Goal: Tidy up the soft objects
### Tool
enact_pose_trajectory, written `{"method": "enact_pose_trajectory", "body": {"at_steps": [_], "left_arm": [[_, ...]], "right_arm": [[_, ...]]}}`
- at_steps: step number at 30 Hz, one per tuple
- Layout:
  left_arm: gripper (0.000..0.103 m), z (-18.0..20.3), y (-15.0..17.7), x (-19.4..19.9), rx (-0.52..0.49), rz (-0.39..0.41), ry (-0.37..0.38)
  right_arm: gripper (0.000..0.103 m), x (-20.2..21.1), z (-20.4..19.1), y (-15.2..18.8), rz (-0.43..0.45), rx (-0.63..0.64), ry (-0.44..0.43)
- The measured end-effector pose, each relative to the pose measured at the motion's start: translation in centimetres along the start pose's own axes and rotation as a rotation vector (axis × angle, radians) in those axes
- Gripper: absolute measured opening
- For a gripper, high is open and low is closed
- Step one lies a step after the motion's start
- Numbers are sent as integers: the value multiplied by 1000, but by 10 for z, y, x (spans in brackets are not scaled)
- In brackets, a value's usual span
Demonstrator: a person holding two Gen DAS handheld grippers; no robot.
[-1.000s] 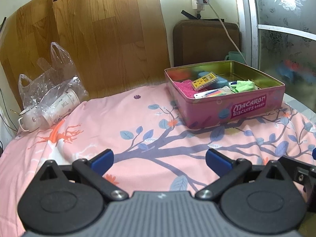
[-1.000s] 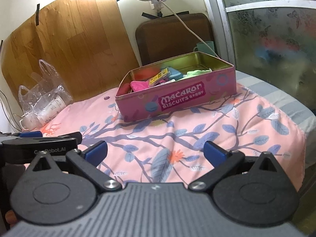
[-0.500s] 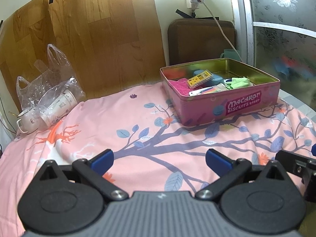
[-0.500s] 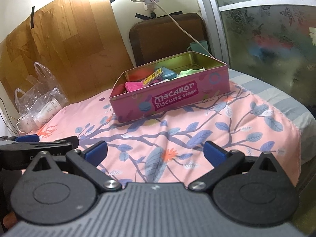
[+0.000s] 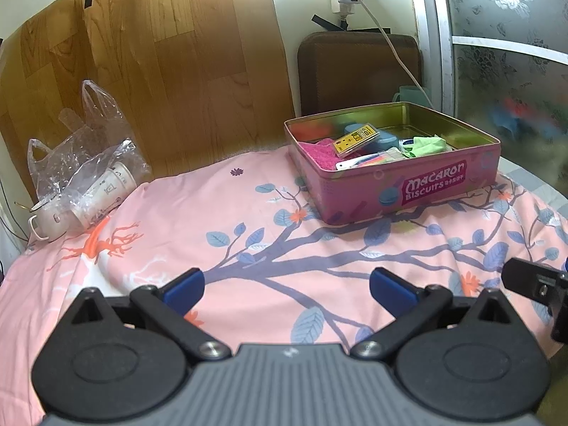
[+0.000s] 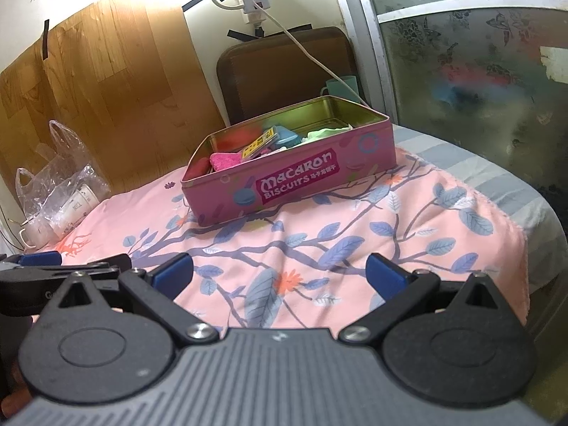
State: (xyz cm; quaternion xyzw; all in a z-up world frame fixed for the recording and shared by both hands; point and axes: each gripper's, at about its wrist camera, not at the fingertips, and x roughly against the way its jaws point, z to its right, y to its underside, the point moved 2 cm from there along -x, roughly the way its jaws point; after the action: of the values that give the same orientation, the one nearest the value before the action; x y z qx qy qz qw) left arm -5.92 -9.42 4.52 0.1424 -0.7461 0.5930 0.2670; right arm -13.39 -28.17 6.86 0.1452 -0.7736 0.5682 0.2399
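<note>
Sitting half hidden inside the pink tin [image 5: 408, 184], far end of the floral cloth [image 5: 248, 220]: jumbled pink towel [image 5: 319, 151], green cloth [image 5: 429, 143]; left gripper [image 5: 285, 289] and right gripper [image 6: 278, 275] spread wide before the tin, holding nothing

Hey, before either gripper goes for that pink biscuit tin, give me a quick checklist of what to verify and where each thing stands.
1. Left gripper open and empty: ok.
2. Right gripper open and empty: ok.
3. Pink tin lid off, contents reachable: ok.
4. Floral cloth between grippers and tin free of obstacles: ok.
5. Pink soft item in tin free to lift: cannot tell, the yellow card seems to rest partly over it.
6. White cable clear of tin's back rim: cannot tell.
</note>
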Motion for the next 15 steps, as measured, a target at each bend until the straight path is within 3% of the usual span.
{"method": "enact_pose_trajectory", "body": {"at_steps": [15], "left_arm": [[103, -5, 2, -2, 9, -8, 0]], "right_arm": [[103, -1, -7, 1, -6, 41, 9]]}}
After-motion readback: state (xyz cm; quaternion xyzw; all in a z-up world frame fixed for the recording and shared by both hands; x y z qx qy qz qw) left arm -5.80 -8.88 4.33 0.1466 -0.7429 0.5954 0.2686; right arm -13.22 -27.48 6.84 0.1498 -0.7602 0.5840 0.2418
